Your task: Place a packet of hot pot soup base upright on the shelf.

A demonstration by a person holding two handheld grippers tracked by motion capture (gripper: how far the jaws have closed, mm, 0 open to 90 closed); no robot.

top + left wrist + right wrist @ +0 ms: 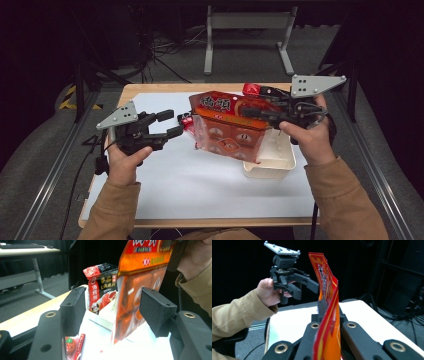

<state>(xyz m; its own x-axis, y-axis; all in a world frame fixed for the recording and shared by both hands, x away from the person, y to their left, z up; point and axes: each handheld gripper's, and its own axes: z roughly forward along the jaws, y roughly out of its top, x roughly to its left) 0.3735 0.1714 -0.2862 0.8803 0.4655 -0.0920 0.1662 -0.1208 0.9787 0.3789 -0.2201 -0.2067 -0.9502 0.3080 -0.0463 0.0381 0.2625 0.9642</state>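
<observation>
A large orange-red bag (225, 130) with printed characters hangs tilted above the white mat, its lower corner over the white tray (270, 167). My right gripper (250, 112) is shut on the bag's top edge; in the right gripper view the bag (324, 282) rises from between the closed jaws of my right gripper (328, 315). My left gripper (172, 123) stands open just left of the bag, nothing pressed by its pads. In the left gripper view the bag (140, 272) hangs a little beyond the spread jaws of my left gripper (116, 307). My left gripper (306, 290) also appears in the right gripper view.
A red-and-black packet (102, 287) stands upright in the tray (100, 320). Small red sachets (73, 345) lie on the mat by the left jaw, seen from above as a red sachet (186, 121). Beyond the wooden table edge (150, 86) stand a grey desk frame (247, 22) and floor cables.
</observation>
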